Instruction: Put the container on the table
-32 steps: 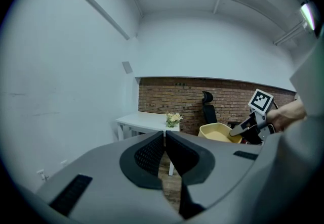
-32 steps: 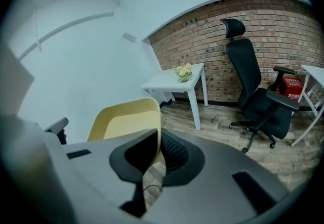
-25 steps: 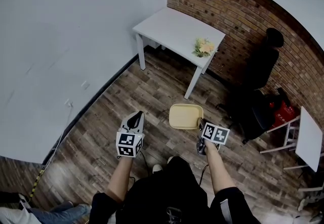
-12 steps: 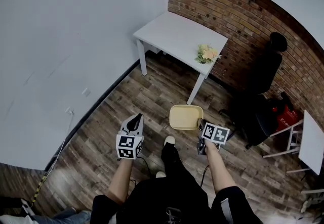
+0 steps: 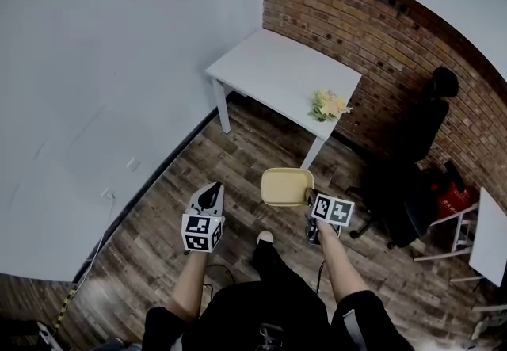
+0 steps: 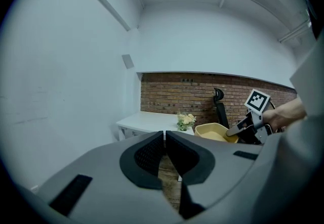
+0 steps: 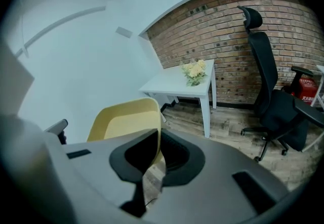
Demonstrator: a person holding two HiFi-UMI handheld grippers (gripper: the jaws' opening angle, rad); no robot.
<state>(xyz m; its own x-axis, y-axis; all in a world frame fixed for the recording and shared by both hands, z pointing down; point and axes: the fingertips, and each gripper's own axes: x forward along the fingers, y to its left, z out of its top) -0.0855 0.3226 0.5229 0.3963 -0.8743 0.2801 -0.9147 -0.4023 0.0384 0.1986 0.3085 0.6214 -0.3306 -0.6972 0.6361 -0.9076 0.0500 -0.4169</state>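
Head view first: our left tongs (image 5: 212, 188) are closed on nothing, beside our right tongs (image 5: 308, 202), which clamp the near rim of the one yellow container (image 5: 285, 185) above the floor. Its long axis runs forward from those tongs. Ahead, well apart, stands one white counter (image 5: 273, 64), bearing one flower bunch (image 5: 329, 104) at its right end.
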